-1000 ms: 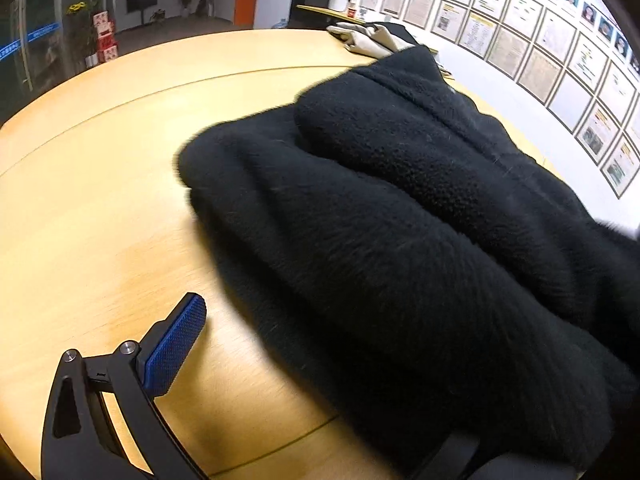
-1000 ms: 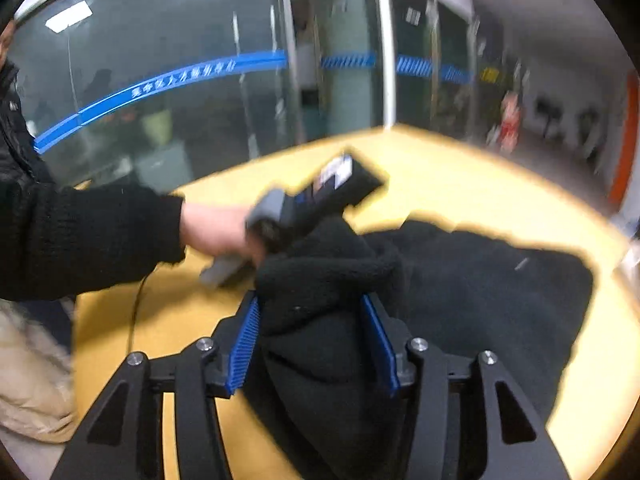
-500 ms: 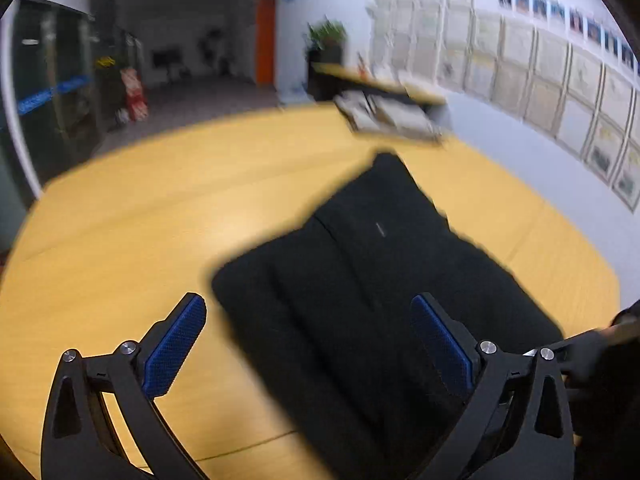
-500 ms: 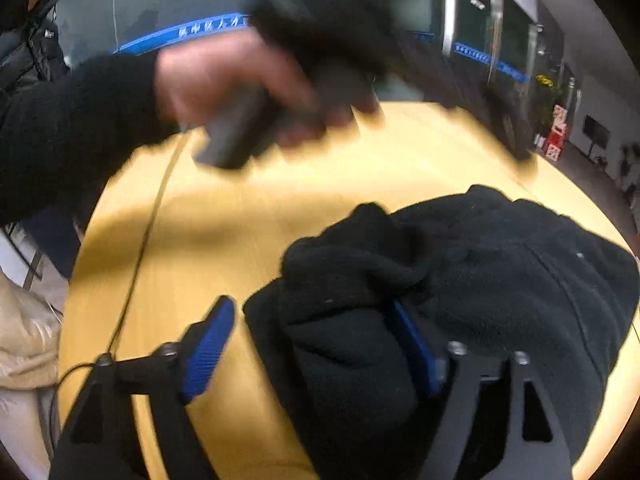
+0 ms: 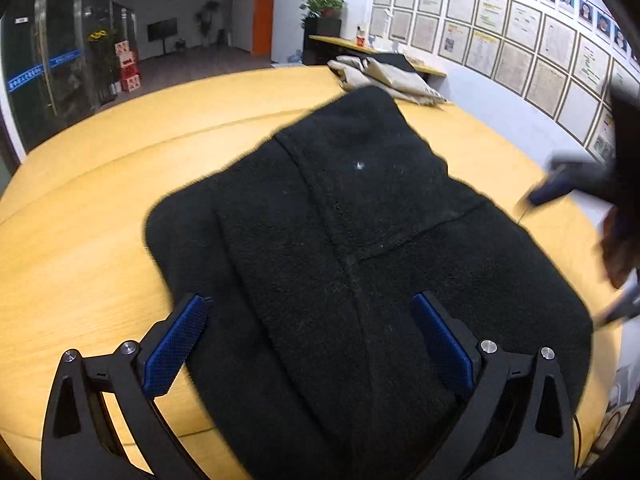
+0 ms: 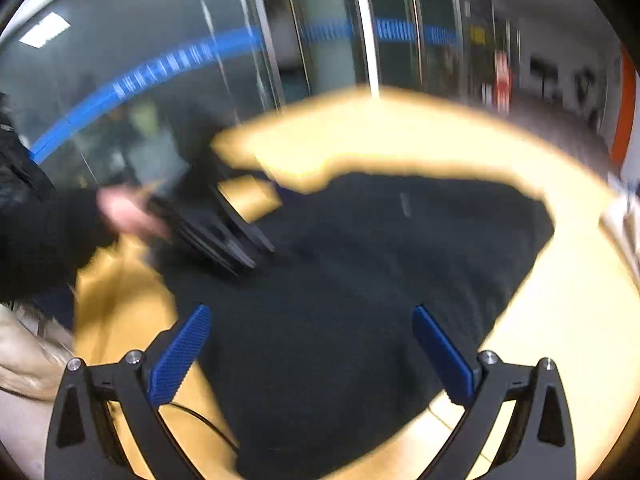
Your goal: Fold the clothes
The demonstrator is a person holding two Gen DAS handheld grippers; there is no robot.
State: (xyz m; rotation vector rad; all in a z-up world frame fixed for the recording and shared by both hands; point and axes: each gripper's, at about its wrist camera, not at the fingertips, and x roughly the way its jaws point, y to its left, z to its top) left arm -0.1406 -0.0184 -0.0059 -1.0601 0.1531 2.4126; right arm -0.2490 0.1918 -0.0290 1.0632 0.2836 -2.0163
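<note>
A black fleece garment (image 5: 360,240) lies folded and flat on the round wooden table (image 5: 80,220). It also shows, blurred, in the right wrist view (image 6: 360,280). My left gripper (image 5: 312,344) is open and empty, held just above the garment's near edge. My right gripper (image 6: 312,352) is open and empty, above the garment on the opposite side. The right gripper appears as a blur at the right of the left wrist view (image 5: 560,188). The left gripper and the hand holding it appear in the right wrist view (image 6: 216,224).
A folded beige garment (image 5: 384,78) lies at the table's far edge. A wall of framed papers (image 5: 520,40) runs along the right. A thin black cable (image 6: 200,420) trails over the table near the right gripper. Glass doors (image 6: 200,60) stand beyond.
My right gripper opened, let go of the fleece fold and pulled back. My left gripper backed away from the garment. The fleece now lies flat and folded.
</note>
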